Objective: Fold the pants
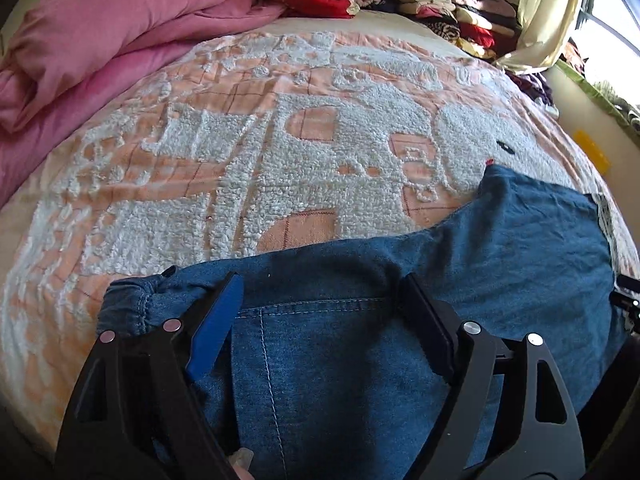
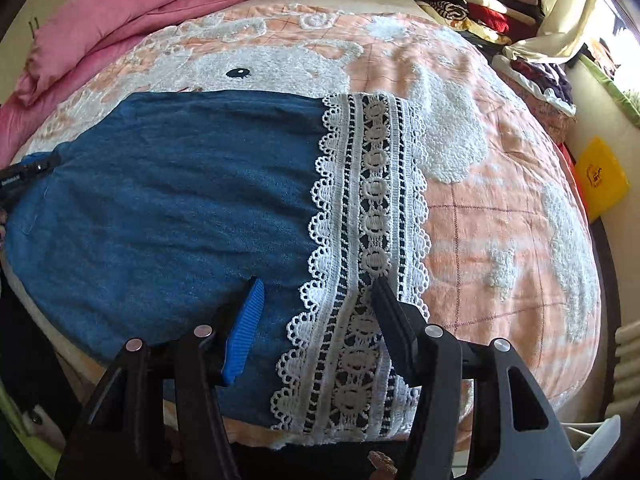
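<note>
the left gripper stands wide apart over the waist end of the pants, its blue pad beside the gathered elastic waistband, holding nothing. the right gripper is likewise spread wide, empty, its fingers straddling the seam where denim meets the white lace hem; whether the tips touch the cloth cannot be told. the pants lie flat across the near edge of the bed, on a peach blanket with fluffy white figures. beyond it a pink quilt is bunched at the far left, and stacked folded clothes sit at the far right. only the right wrist view shows the lace and the yellow bag beside the bed; only the left wrist view shows the waistband and stitched seams.
</note>
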A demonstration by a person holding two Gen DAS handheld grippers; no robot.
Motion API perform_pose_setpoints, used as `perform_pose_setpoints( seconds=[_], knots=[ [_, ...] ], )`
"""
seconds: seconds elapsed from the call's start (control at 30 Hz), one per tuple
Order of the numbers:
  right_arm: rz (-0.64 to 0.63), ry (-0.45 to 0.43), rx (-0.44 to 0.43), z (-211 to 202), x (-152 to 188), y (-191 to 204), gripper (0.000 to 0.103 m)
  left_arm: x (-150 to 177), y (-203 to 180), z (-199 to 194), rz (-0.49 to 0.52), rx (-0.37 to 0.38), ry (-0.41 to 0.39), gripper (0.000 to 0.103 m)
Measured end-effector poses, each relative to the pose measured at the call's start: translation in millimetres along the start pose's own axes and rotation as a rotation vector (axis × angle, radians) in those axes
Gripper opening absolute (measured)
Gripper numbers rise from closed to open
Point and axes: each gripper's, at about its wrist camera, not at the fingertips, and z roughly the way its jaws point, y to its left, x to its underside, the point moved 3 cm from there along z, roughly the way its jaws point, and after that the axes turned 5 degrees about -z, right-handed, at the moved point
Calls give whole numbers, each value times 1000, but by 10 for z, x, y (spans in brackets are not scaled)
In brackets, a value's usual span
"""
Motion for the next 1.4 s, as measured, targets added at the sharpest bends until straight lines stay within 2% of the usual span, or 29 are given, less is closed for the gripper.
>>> perform_pose_setpoints(
  seconds=[0.07,0.2,0.33,0.5,0.63,0.77,0.87,0.93,1.07,1.17,1.4],
  knots=[
    [9,-6,-13,-32,10,-7,55,-16,-35,-112,-11,17,-13,74],
    [101,-100,-106,-323,96,-119,55,-39,-117,-368,11,43,-42,81],
    [128,-146,-109,-569,198,-157,55,2,-288,-644,75,66,-90,83],
    [104,-157,-112,-716,274,-73,55,240,-506,-713,157,86,-81,83],
    [48,-138,-148,-658,234,190,55,530,-714,-574,226,94,-15,83],
    [-53,-109,-201,-531,81,632,55,772,-893,-468,288,109,41,83],
    [-138,-102,-196,-420,-70,952,55,936,-971,-389,317,102,87,83],
    [-177,-83,-153,-287,-146,1086,55,1049,-1008,-359,348,79,98,84],
    [-190,42,-114,-16,-49,1122,55,1154,-1035,-381,370,83,103,85],
    [-212,59,-97,-59,132,1134,55,1168,-1030,-385,371,95,107,85],
    [-166,68,-127,-187,349,1030,55,1152,-1035,-427,359,126,111,86]
  ],
)
